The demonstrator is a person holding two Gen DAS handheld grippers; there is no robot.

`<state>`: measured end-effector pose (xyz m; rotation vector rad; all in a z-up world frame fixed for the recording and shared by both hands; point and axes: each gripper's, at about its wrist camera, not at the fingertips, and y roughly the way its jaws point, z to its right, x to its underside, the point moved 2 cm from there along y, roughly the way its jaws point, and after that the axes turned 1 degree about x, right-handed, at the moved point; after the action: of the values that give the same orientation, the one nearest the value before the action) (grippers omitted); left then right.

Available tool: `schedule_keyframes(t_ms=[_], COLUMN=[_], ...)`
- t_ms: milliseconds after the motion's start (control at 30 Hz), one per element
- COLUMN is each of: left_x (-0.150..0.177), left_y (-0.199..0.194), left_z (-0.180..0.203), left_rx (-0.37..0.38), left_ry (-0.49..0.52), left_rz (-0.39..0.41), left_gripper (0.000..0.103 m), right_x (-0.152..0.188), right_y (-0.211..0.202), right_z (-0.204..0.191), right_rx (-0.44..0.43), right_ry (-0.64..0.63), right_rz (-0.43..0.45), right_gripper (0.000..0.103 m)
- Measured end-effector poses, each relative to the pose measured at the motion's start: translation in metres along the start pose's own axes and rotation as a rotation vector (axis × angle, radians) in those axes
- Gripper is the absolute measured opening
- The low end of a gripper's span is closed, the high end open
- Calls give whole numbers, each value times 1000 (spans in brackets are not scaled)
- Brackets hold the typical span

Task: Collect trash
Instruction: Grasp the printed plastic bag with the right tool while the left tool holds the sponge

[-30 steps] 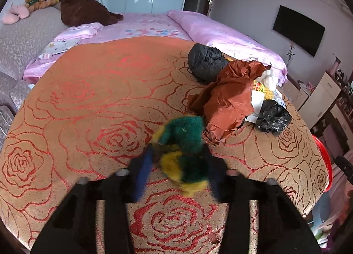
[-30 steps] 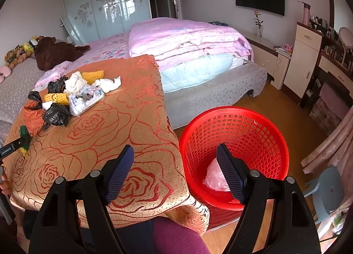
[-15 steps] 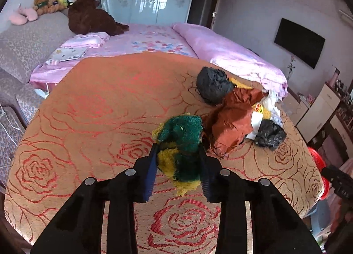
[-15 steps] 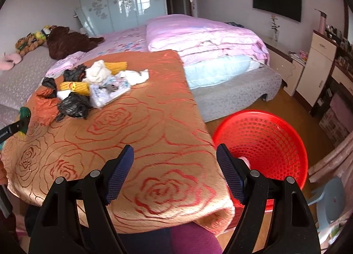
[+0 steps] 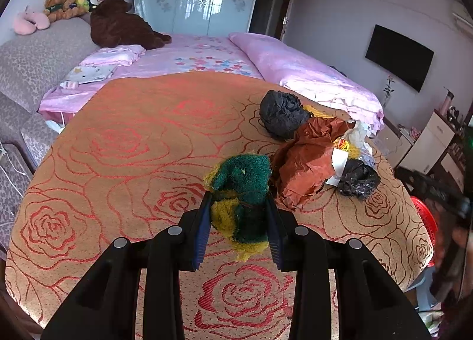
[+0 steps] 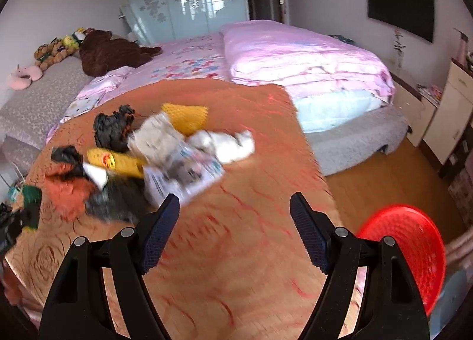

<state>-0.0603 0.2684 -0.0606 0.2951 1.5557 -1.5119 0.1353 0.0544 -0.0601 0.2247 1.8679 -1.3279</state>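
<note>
The left gripper (image 5: pixel 239 216) pinches a green and yellow scouring sponge (image 5: pixel 241 192) between its two blue pads, the sponge bulging above and below them over the rose-patterned orange tablecloth (image 5: pixel 133 157); just to the right of the sponge lies a crumpled rust-brown bag (image 5: pixel 307 162), touching it or nearly so, with a black bag (image 5: pixel 282 114) farther off and a smaller black bag (image 5: pixel 357 179) to the right, a white scrap of paper (image 5: pixel 338 159) between them; the red basket (image 5: pixel 424 216) shows at the table's right edge; beyond the table stands a bed with pink bedding (image 5: pixel 207 59). The right gripper (image 6: pixel 235 230) has its jaws spread wide with nothing between them, hanging over bare cloth near the table's near edge; the view is blurred; to the far left lies the heap of trash: a printed white packet (image 6: pixel 183 174), a yellow net wrapper (image 6: pixel 118 161), a second yellow net (image 6: pixel 184 117), white tissue (image 6: pixel 227 142) and black bags; the red basket (image 6: pixel 408 248) stands on the floor at the lower right, off the table.
</note>
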Motion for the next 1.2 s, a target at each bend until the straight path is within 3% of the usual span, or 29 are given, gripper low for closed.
schedule_keyframes(t_ms=[167, 400, 500, 733, 1200], left_x=[0, 1, 3, 4, 5], left_y=[2, 1, 1, 2, -1], left_z=[-3, -2, 1, 6, 16], left_rx=[-3, 6, 12, 18, 25], left_ry=[-11, -7, 0, 15, 29], left_rz=[-3, 3, 2, 0, 0], left_gripper=[32, 32, 32, 32, 32], right_x=[-21, -24, -20, -9, 23], right_y=[24, 53, 57, 47, 2], right_z=[-23, -38, -39, -33, 13], right_rx=[-41, -84, -95, -80, -53], right_ry=[-44, -71, -89, -112, -34], right_rz=[-27, -97, -119, -113, -92], right_gripper=[75, 75, 66, 52, 49])
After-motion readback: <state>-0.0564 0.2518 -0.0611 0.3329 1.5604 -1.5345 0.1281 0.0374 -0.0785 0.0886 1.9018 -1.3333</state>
